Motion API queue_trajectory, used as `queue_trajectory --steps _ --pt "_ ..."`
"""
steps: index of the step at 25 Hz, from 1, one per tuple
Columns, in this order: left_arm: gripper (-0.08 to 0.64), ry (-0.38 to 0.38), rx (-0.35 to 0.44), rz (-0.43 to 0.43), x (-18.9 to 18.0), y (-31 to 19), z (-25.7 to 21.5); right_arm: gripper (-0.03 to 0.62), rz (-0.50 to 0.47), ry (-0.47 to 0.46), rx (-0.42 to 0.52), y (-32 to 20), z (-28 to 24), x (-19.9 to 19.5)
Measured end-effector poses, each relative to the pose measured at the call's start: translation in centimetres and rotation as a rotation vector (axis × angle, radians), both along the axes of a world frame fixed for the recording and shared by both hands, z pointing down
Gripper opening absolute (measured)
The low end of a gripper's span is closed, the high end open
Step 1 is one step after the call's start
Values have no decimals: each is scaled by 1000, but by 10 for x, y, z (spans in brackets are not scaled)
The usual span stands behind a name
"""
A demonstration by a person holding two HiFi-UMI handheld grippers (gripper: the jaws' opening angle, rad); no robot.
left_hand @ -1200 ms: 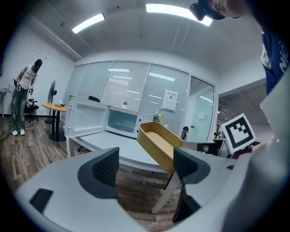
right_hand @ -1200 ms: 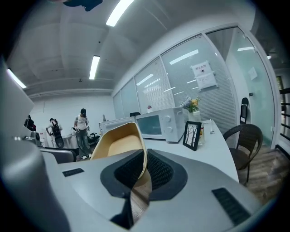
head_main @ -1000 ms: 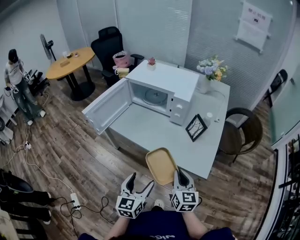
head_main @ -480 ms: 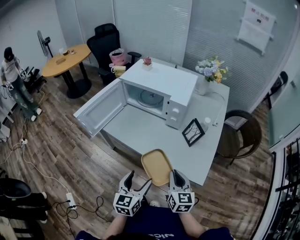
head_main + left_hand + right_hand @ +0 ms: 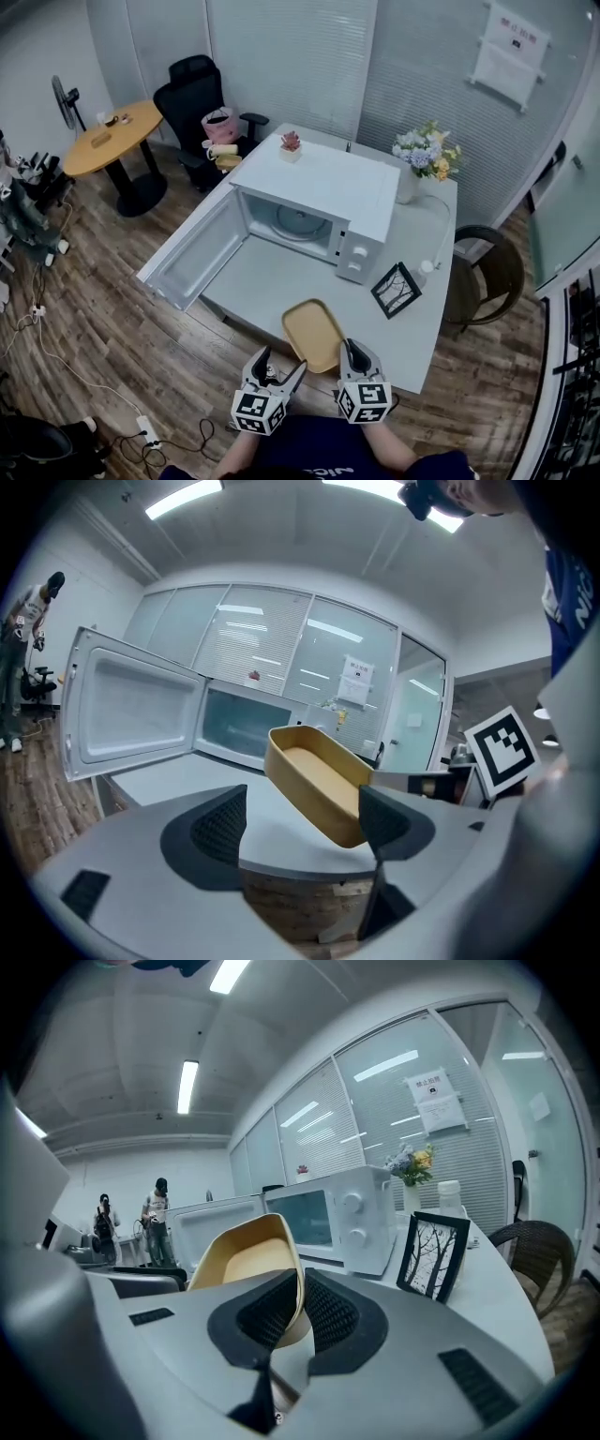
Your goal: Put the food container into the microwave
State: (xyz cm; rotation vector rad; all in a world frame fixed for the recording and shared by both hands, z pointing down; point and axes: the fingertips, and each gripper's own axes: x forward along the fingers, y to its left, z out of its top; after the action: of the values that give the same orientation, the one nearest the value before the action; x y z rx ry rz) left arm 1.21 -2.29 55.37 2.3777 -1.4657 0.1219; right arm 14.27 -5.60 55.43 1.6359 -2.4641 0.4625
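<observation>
Over near tabletop (image 5: 272,281) edge, container (image 5: 314,335) hangs, well short of microwave (image 5: 323,187). Your right gripper (image 5: 298,1312): fingers clamped on its rim. Left gripper (image 5: 305,822): fingers apart, gripping nothing. Carry step; next, bring it forward past open door (image 5: 192,262), set on turntable (image 5: 298,223)

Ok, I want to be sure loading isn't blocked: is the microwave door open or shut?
Open. The microwave door stands swung wide to the left, and the turntable inside the microwave is in plain view.

One container (image 5: 315,334), one microwave (image 5: 319,192), one frame (image 5: 396,290), one bouquet (image 5: 427,150)
</observation>
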Motion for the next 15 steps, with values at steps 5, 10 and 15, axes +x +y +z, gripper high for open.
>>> queue_trajectory --steps 5,10,15 --pt "371 3 4 66 -28 -58 -3 38 58 -7 -20 -45 -2 -20" --pt "372 -14 26 151 -49 -112 -11 38 118 4 -25 -77 -2 -43" --pt "371 -9 26 229 -67 -146 -14 38 188 8 -23 -99 -2 -64"
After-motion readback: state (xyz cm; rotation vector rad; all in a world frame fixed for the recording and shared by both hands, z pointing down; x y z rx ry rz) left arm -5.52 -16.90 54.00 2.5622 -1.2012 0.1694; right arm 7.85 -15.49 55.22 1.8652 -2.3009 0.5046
